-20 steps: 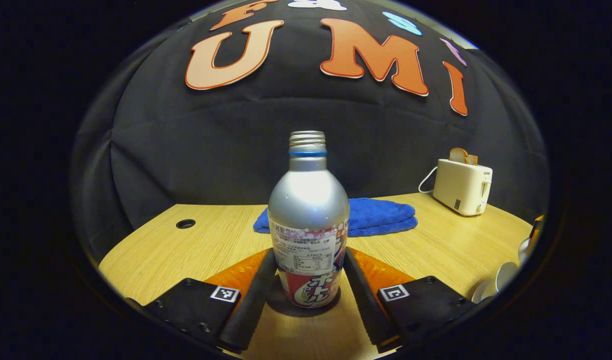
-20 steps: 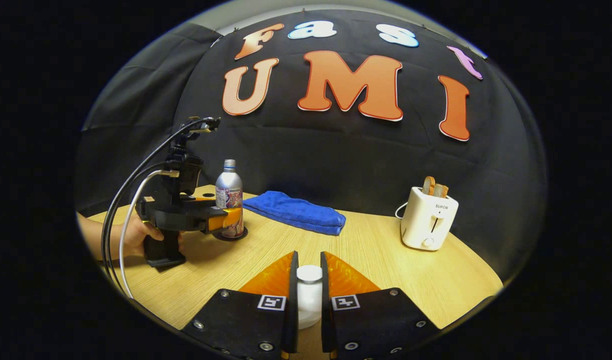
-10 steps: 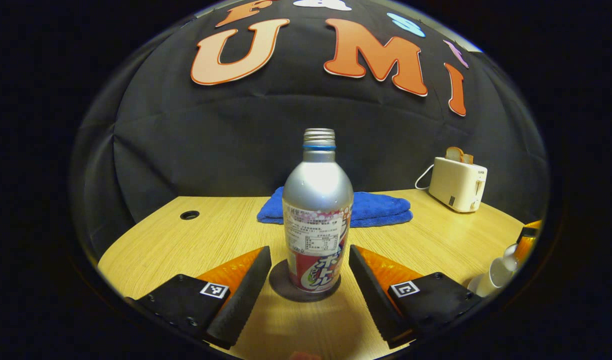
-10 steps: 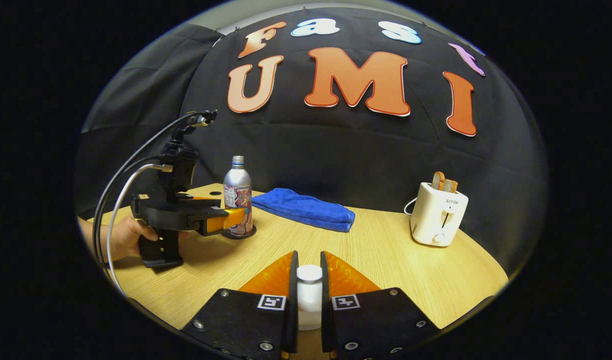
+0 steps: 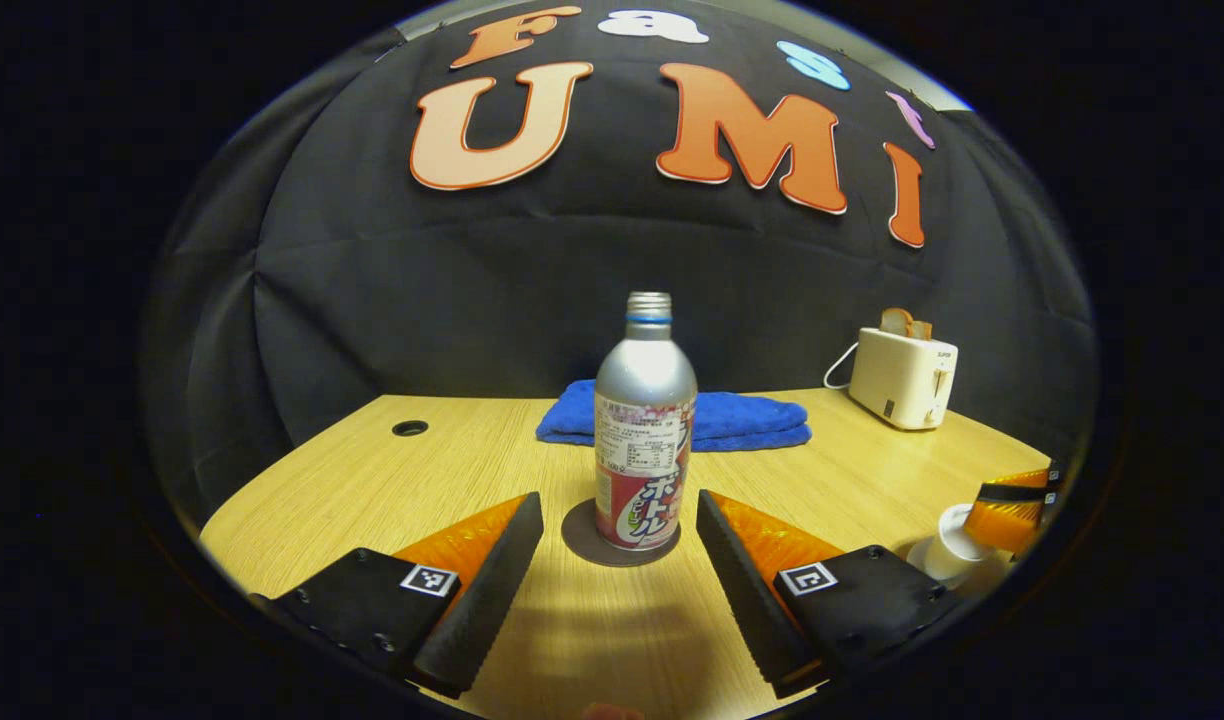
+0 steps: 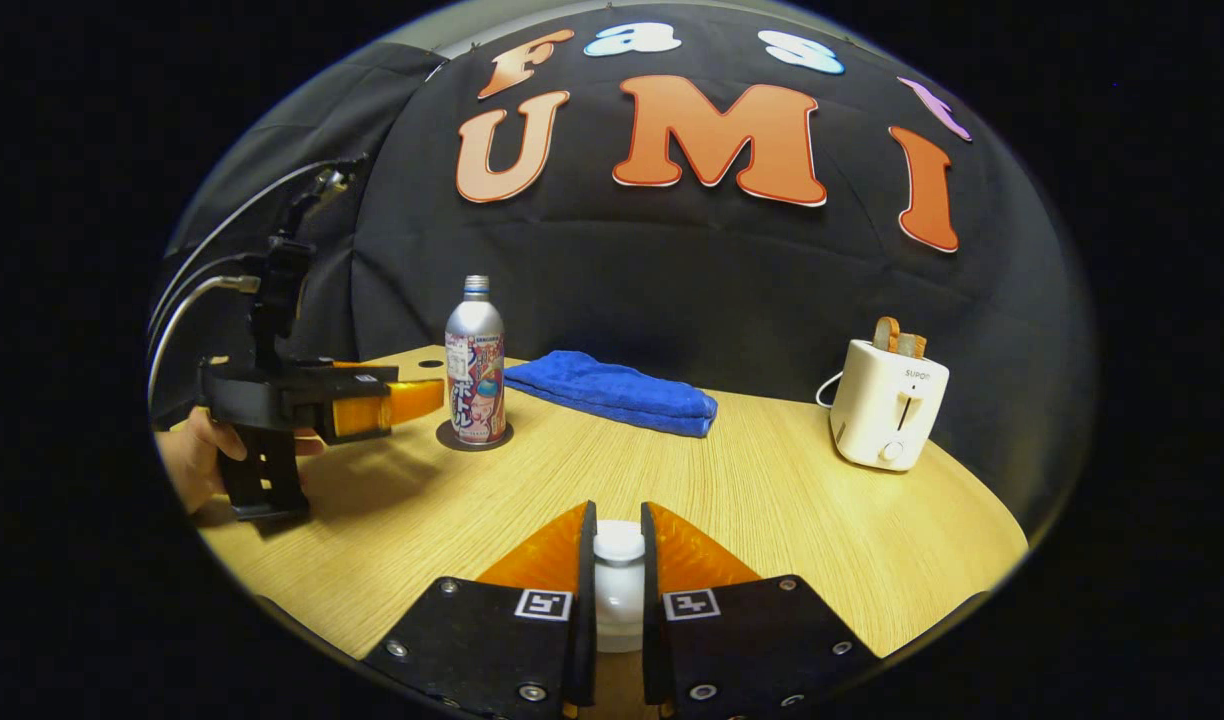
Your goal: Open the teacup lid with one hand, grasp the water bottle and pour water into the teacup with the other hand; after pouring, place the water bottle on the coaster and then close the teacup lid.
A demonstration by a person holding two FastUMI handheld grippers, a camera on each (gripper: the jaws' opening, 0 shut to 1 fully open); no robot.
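Note:
The silver water bottle [image 5: 645,430] stands upright and uncapped on a dark round coaster [image 5: 620,538]. My left gripper [image 5: 617,498] is open, its fingers spread on either side just short of the bottle and apart from it. In the right gripper view the bottle [image 6: 474,365] on the coaster [image 6: 474,437] stands free in front of the left gripper [image 6: 412,400]. My right gripper [image 6: 618,512] is shut on the white knob of the teacup lid [image 6: 619,590]. At the far right of the left gripper view, white teacup ware [image 5: 947,545] sits under the right gripper [image 5: 1012,500].
A folded blue towel [image 6: 612,392] lies behind the bottle. A white toaster [image 6: 887,405] with bread stands at the back right. A hand [image 6: 187,460] holds the left gripper with cables trailing. The wooden table [image 6: 772,500] has a cable hole [image 5: 409,428] at the back left.
My left gripper opened off the bottle and drew back toward the table's near side, leaving the bottle on the coaster. The right gripper stays shut on the lid.

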